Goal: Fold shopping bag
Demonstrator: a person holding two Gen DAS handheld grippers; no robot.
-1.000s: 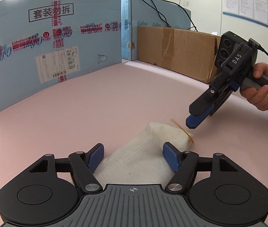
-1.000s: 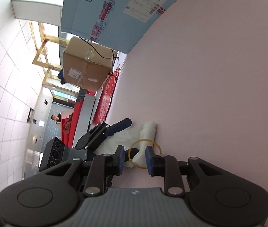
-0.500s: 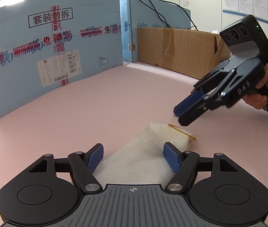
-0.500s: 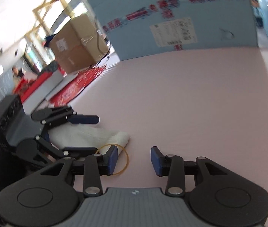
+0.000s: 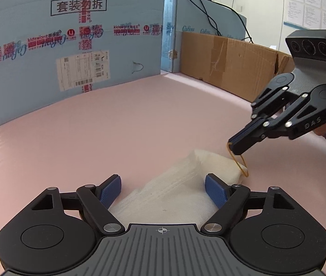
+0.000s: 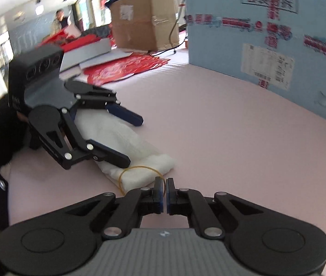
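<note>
1. Two hand-held grippers work over a pink counter [image 5: 121,124]; items below run left to right as seen from the left wrist view.
2. Blue carton [image 5: 71,46]: stands upright at the far left edge of the counter, with red printed tape and a white shipping label on its face.
3. Left gripper [image 5: 163,191]: its fingers [image 5: 109,189] stand apart and are opening. The bag lies between them; the blue pads do not press on it.
4. Shopping bag [image 5: 179,191]: white, rolled into a narrow bundle, lying flat on the counter at the near centre. Its far end points right, toward the right gripper.
5. Brown carton [image 5: 229,66]: stands at the far right edge of the counter, beside the blue carton.
6. Rubber band [image 5: 238,163]: a yellow loop, hanging at the far right end of the bag and touching it.
7. Right gripper [image 5: 233,143]: its fingers are together, clamped on the upper part of the rubber band. It points down toward the end of the bag.
</note>
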